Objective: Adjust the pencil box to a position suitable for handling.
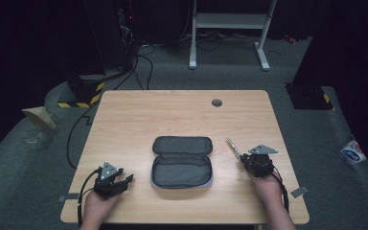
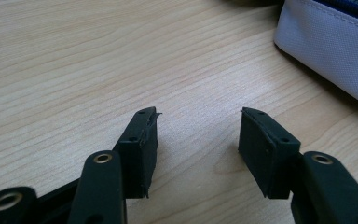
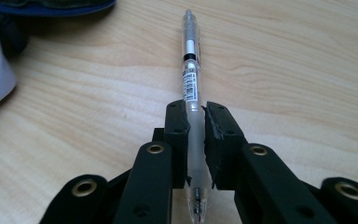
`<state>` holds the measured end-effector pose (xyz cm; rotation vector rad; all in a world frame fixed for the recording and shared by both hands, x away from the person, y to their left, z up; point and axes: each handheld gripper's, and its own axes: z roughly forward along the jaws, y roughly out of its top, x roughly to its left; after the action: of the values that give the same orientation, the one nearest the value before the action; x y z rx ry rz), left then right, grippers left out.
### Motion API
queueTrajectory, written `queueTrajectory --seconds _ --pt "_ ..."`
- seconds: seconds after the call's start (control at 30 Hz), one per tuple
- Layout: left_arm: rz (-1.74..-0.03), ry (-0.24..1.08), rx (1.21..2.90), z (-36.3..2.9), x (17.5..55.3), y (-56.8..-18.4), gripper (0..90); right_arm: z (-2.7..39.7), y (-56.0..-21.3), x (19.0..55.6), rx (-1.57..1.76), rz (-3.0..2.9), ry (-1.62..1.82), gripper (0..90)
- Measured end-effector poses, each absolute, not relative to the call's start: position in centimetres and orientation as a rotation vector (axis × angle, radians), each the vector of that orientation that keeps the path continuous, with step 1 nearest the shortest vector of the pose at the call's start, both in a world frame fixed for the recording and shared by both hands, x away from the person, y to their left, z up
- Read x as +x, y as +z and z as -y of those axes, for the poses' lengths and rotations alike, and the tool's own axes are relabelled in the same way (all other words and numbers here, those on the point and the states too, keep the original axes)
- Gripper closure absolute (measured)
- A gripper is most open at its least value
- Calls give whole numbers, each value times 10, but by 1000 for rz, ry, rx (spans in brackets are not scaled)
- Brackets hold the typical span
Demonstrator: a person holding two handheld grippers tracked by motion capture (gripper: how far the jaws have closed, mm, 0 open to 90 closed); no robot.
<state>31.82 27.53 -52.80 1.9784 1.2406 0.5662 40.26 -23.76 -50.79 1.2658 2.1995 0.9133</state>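
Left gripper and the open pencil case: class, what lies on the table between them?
Nothing: the high view shows bare table between the left gripper and the pencil case.

This looks like a lab or test room — dark, with grey carpet floor [image 1: 24, 158] all around one light wooden counter [image 1: 182, 115]. Black cables [image 1: 141, 64] run across the floor, yellow-and-black warning tape [image 1: 79, 103] marks a stand, and a white metal frame [image 1: 230, 28] stands behind.

A clear plastic pen [image 3: 190, 70] with a barcode label is pinched between the jaws of my right tongs [image 3: 195, 116], pointing away over the bench. A dark grey zip pouch [image 1: 182, 161] lies unzipped and open mid-bench.
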Motion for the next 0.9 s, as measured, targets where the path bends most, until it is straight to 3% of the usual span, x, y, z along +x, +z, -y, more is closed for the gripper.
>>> queueTrajectory --seconds 0.57,0.9 --pt "-1244 543 1964 -277 321 -528 471 234 -498 365 1292 -2196 946 790" --pt "-1243 547 1970 -277 321 -528 471 230 -513 358 1365 -2236 894 784"
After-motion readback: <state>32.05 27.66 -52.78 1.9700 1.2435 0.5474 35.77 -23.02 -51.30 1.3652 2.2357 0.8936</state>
